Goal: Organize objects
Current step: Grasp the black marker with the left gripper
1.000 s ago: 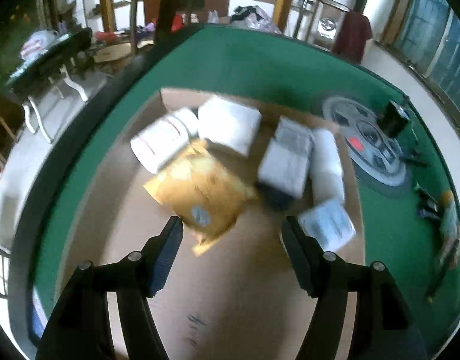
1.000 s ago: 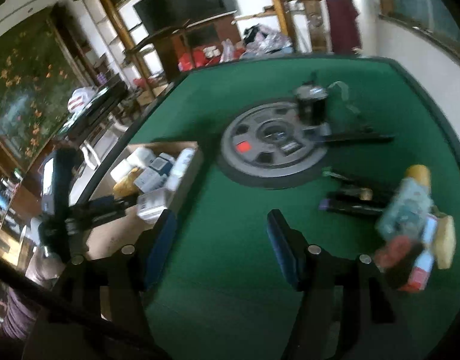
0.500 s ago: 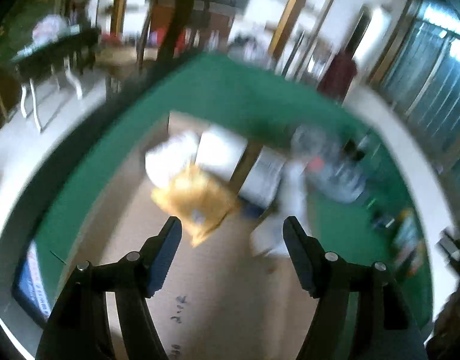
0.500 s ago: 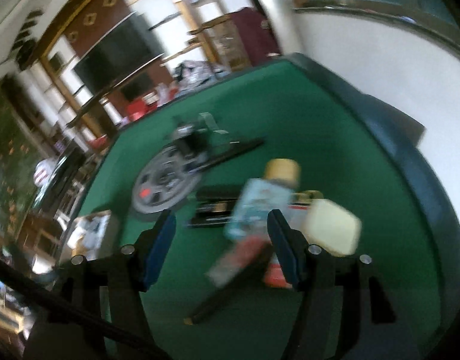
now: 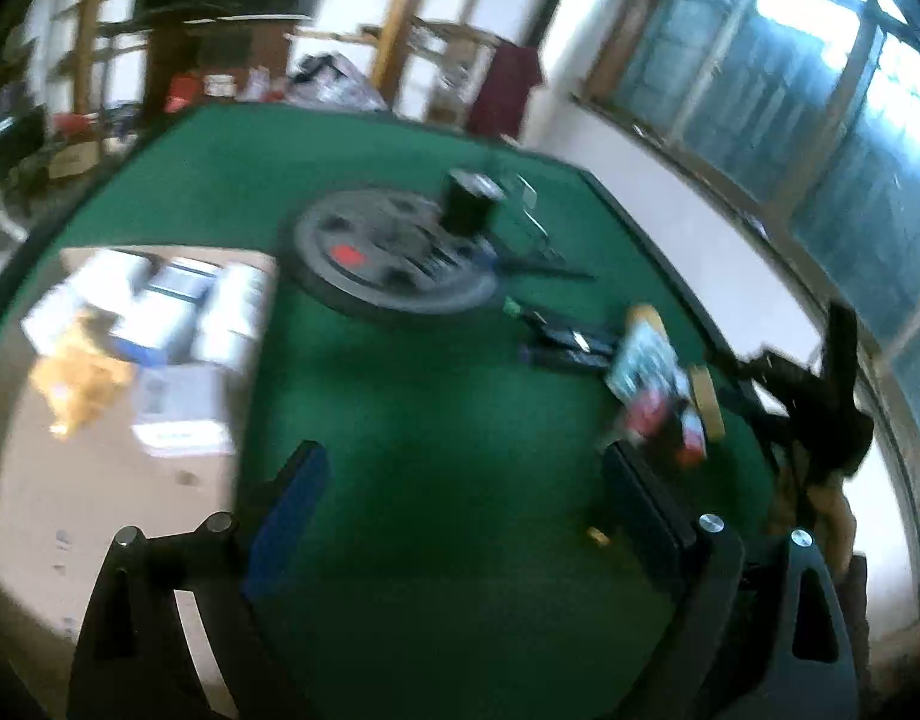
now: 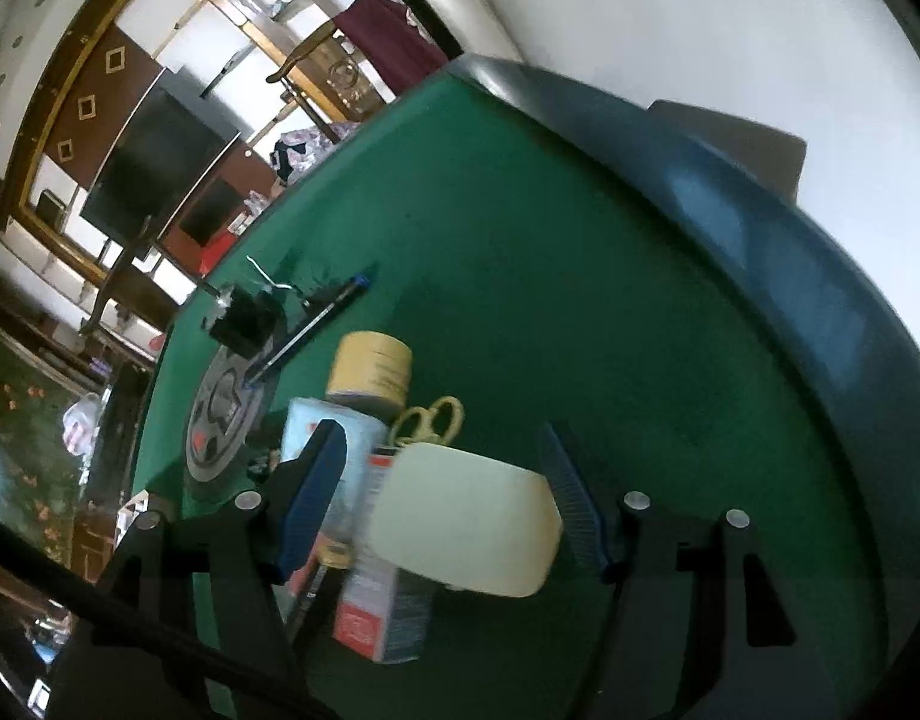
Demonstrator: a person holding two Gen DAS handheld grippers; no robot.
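Cream block (image 6: 466, 525) between right gripper (image 6: 444, 492) fingers, jaws parted, just opening, unclamped; near green table's (image 6: 580, 300) right edge; left gripper (image 5: 466, 492) wide, empty.

On the desk (image 5: 399, 408) the disc (image 5: 393, 252) serves as landmark. A cup (image 5: 466, 207) stands on its far edge. Left of the disc lies a cardboard sheet (image 5: 99, 480) carrying parcels (image 5: 159, 324). Right of the disc and nearer lie pens (image 5: 565, 348), then a heap with a tape roll (image 6: 371, 370), scissors (image 6: 429, 417) and a block (image 6: 466, 519).
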